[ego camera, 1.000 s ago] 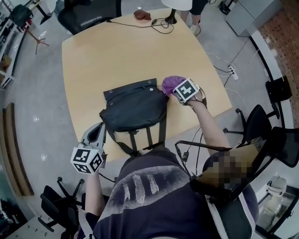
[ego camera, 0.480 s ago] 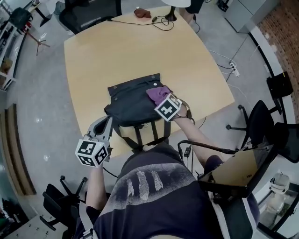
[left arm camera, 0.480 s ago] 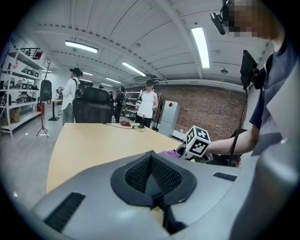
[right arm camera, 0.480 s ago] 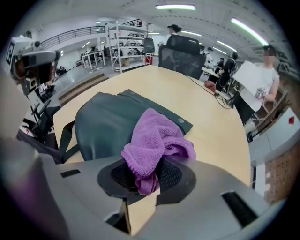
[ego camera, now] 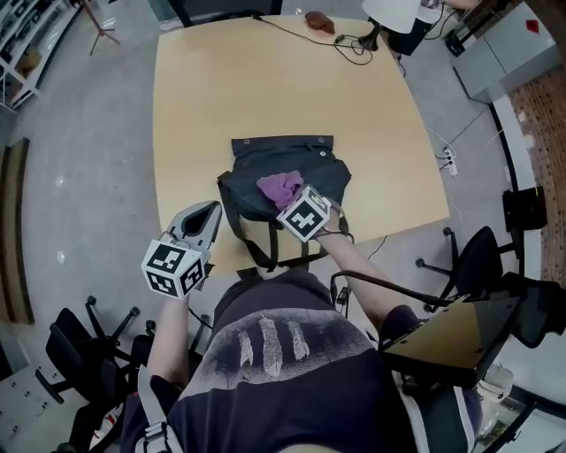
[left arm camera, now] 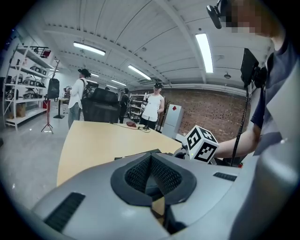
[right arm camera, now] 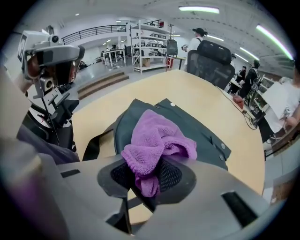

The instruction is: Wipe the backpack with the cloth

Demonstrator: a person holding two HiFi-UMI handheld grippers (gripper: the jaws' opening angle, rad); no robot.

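A dark backpack point(ego camera: 305, 164) lies flat on the wooden table point(ego camera: 221, 97), its straps hanging over the near edge. On its middle rests a purple cloth point(ego camera: 280, 187), and my right gripper point(ego camera: 290, 198) is shut on the cloth's near end. The right gripper view shows the cloth point(right arm camera: 157, 140) bunched between the pads point(right arm camera: 171, 176) and pressed on the backpack point(right arm camera: 192, 129). My left gripper point(ego camera: 212, 209) hangs shut and empty at the table's near edge, just left of the backpack and apart from it. Its pads point(left arm camera: 161, 174) meet with nothing between them.
A small brown object point(ego camera: 320, 21) and a black cable point(ego camera: 352, 44) lie at the table's far end. Office chairs stand at the right point(ego camera: 482, 257) and near left point(ego camera: 84, 363). People point(left arm camera: 77, 98) stand beyond the table by shelves.
My right gripper has dragged the cloth from the backpack's right edge leftward onto its middle. The left gripper has stayed by the near left corner of the backpack.
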